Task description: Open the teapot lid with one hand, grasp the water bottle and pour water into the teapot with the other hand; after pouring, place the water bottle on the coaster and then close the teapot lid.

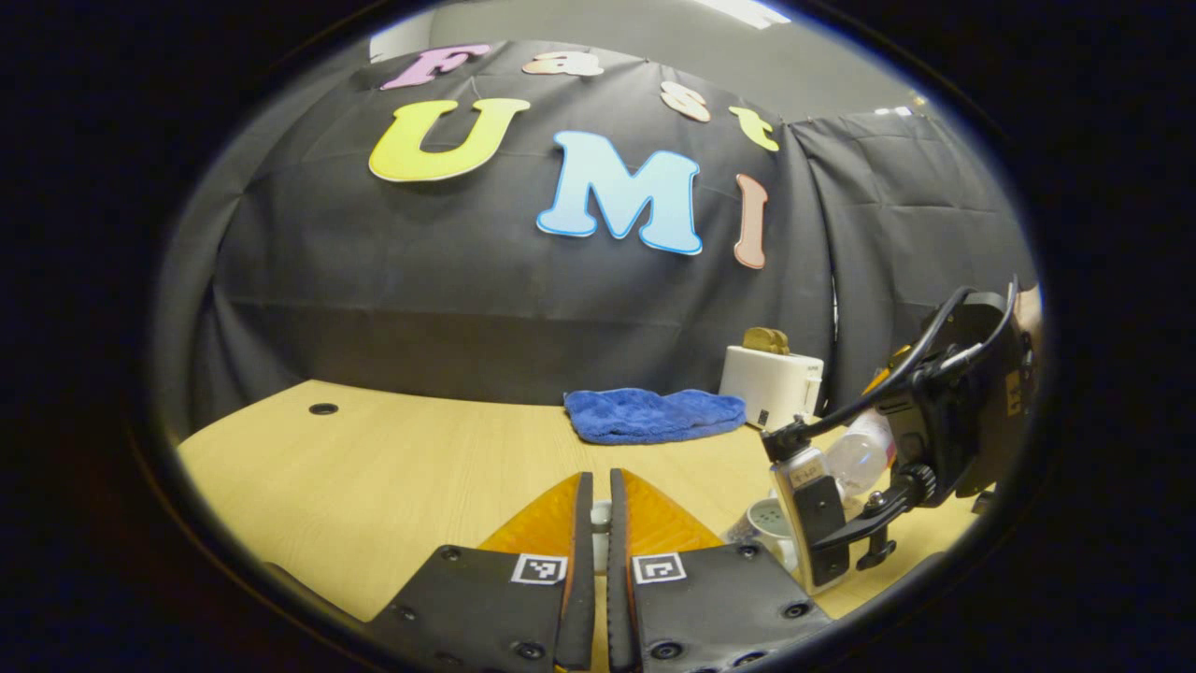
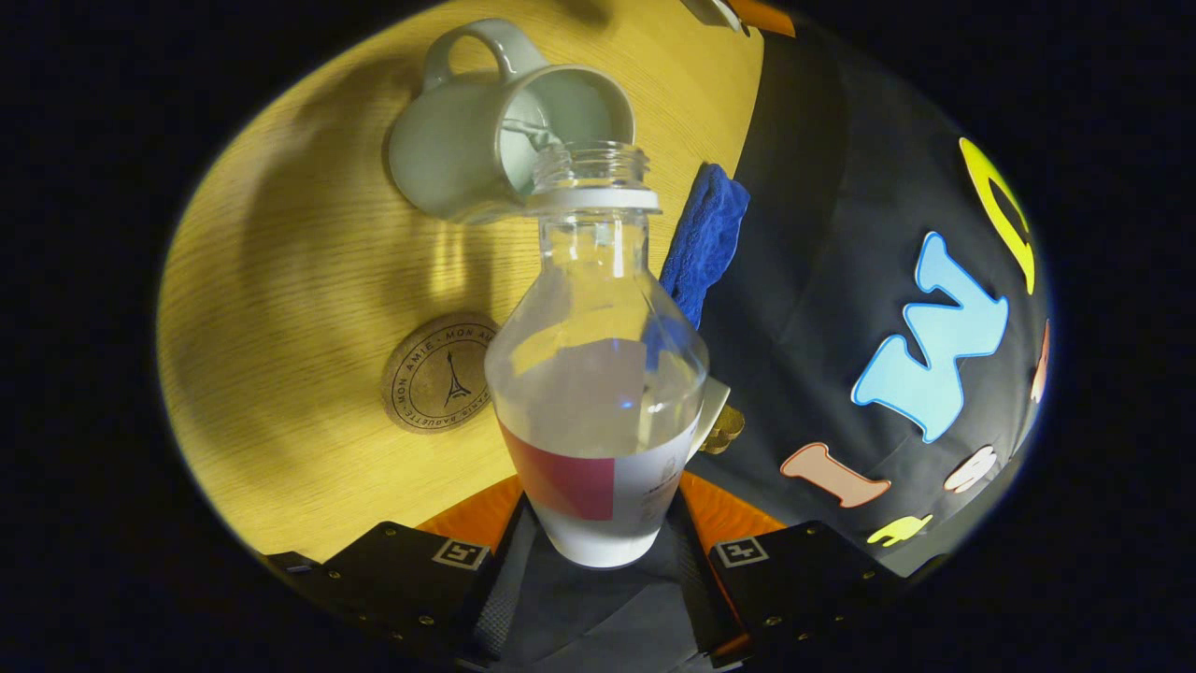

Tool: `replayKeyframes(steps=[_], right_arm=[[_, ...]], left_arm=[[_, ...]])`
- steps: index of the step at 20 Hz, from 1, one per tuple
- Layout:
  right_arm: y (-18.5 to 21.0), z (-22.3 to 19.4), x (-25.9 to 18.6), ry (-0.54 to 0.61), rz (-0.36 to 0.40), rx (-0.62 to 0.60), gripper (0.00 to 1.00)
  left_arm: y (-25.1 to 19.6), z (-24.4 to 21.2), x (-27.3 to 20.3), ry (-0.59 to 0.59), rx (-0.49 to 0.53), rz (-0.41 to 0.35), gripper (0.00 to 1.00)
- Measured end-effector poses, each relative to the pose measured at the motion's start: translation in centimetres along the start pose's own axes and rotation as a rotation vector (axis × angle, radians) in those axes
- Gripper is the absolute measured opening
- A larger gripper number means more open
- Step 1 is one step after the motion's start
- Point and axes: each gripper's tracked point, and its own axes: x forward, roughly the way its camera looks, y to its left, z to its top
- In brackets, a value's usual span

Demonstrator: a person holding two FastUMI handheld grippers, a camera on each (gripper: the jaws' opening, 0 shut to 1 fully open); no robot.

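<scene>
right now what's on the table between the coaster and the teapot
Nothing: in the right gripper view, bare wood separates the coaster from the teapot; the tilted bottle hangs beside that stretch.

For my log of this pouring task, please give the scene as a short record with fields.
right claw: shut on the water bottle, tilted towards the teapot
water: streaming from the bottle mouth into the open teapot
left claw: shut on a small white piece, probably the lid
coaster: bare, apart from the teapot
step: pouring
</scene>
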Motion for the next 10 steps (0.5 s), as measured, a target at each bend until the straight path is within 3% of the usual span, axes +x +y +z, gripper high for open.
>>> replayKeyframes(steps=[10], right_arm=[[-1.3,0.0,-0.6,0.034,0.000,-0.081,0.72]], left_arm=[[0.3,-0.7,-0.7,-0.016,-0.043,0.004,0.12]])
